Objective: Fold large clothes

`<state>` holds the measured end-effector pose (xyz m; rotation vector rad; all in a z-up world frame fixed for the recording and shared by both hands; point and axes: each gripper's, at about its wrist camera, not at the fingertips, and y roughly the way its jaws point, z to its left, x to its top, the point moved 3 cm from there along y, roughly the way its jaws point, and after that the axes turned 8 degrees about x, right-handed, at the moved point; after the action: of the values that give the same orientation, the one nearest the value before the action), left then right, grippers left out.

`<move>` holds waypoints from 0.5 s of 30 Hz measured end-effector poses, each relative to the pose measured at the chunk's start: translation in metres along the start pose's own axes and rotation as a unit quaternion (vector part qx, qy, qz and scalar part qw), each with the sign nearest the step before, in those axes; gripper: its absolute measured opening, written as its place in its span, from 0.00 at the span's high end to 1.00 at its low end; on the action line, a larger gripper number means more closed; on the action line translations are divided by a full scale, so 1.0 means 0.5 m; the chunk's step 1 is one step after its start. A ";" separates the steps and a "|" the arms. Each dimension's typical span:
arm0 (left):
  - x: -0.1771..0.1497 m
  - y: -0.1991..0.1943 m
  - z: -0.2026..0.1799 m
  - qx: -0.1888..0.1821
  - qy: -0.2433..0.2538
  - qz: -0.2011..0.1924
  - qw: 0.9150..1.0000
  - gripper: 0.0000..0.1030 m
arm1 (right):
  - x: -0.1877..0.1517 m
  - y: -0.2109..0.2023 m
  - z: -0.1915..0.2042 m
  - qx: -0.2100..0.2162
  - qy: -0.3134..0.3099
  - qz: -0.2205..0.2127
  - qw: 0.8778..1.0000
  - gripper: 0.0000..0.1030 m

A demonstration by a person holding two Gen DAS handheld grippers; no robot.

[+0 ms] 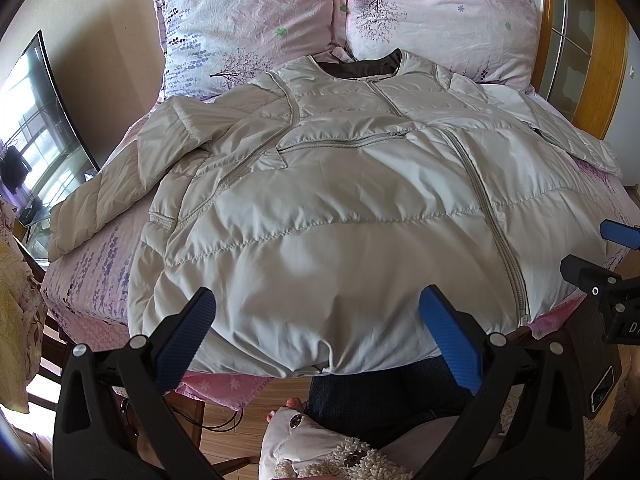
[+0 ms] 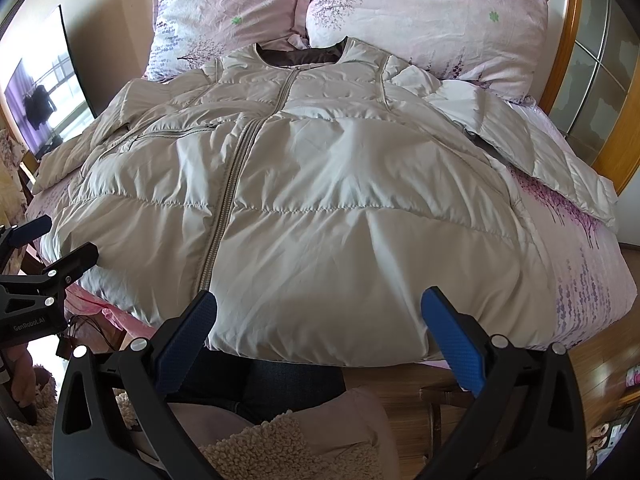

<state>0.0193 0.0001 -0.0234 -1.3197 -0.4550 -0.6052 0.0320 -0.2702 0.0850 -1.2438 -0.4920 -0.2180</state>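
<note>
A large cream puffer jacket (image 1: 340, 200) lies spread face up on the bed, zipped, collar toward the pillows; it also shows in the right wrist view (image 2: 320, 200). Its left sleeve (image 1: 112, 184) lies out to the left and its right sleeve (image 2: 532, 152) out to the right. My left gripper (image 1: 316, 312) is open and empty, hovering over the jacket's hem near the bed's front edge. My right gripper (image 2: 318, 312) is open and empty over the hem to the right of the zipper (image 2: 224, 208). Each gripper shows at the edge of the other's view.
Two pink floral pillows (image 1: 248, 24) (image 2: 424, 16) lean at the head of the bed. A pink floral sheet (image 2: 580, 272) covers the bed. A television (image 1: 36, 120) stands at the left, a wooden door frame (image 2: 576, 80) at the right. The person's legs and slippers (image 1: 320, 432) are below.
</note>
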 end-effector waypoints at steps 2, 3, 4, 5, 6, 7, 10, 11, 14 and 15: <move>0.000 0.000 0.000 0.000 0.000 0.000 1.000 0.02 | 0.000 0.000 0.000 0.000 0.000 -0.001 1.000 0.01; 0.000 0.000 0.000 0.000 0.000 0.000 1.000 0.02 | 0.000 0.000 0.000 0.000 0.000 -0.001 1.000 0.01; 0.000 0.000 0.000 0.000 0.000 0.000 1.000 0.02 | 0.000 0.000 0.000 0.000 0.000 -0.001 1.000 0.01; 0.000 0.000 0.000 0.000 0.000 0.000 1.000 0.02 | 0.000 0.001 0.000 0.000 0.000 -0.001 1.000 0.01; 0.000 0.000 0.000 0.000 0.000 0.000 1.000 0.02 | 0.000 0.000 0.000 0.000 0.000 0.000 1.000 0.01; 0.000 0.000 0.000 0.000 0.000 0.000 1.000 0.02 | 0.000 0.000 0.000 0.000 0.001 0.000 1.000 0.01; 0.000 0.000 0.000 0.000 0.000 0.000 1.000 0.02 | -0.001 0.001 0.000 0.001 0.002 -0.001 1.000 0.01; 0.000 0.000 0.000 0.000 0.000 0.000 1.000 0.02 | 0.000 0.001 -0.001 0.001 0.001 0.000 1.000 0.01; 0.000 0.000 0.000 0.000 0.000 0.000 1.000 0.02 | 0.000 0.001 -0.002 0.001 0.002 0.000 1.000 0.01; 0.000 0.000 0.000 0.000 0.000 0.000 1.000 0.02 | 0.000 0.001 -0.002 0.001 0.002 0.000 1.000 0.01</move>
<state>0.0192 0.0001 -0.0234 -1.3201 -0.4546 -0.6053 0.0325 -0.2711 0.0841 -1.2416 -0.4889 -0.2200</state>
